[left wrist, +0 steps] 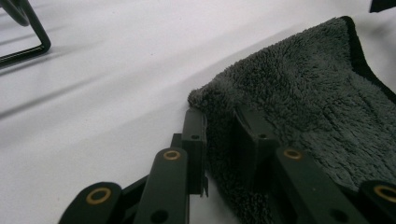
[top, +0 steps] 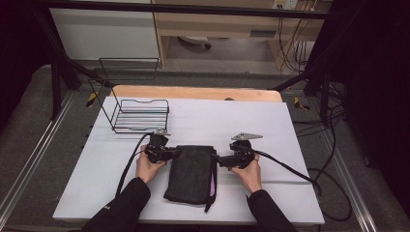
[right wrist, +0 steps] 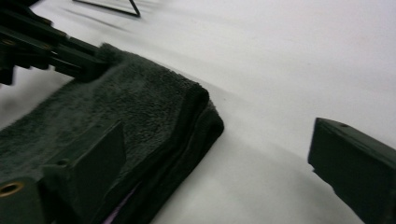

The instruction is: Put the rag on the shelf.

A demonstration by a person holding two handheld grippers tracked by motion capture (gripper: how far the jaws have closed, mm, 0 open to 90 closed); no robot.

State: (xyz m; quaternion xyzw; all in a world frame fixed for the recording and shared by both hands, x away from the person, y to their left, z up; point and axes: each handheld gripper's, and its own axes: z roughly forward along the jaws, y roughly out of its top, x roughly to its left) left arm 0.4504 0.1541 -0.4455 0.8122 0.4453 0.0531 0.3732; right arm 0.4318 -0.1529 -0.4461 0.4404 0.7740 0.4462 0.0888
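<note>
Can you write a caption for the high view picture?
Two hand-held tools meet a folded dark fleece towel on a white table.

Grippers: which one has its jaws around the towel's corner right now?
The left gripper: towel pile sits between its jaws. The right gripper stands wide open, one jaw over bare table.

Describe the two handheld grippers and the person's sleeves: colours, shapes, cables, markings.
Both are black. The left gripper and right gripper each carry a grey three-cornered plate and trail a black cable. In the left gripper view, the flat black jaw links carry brass-coloured rivet rings and end in squared pads. The person wears black long sleeves; the left one shows a small white mark.
</note>
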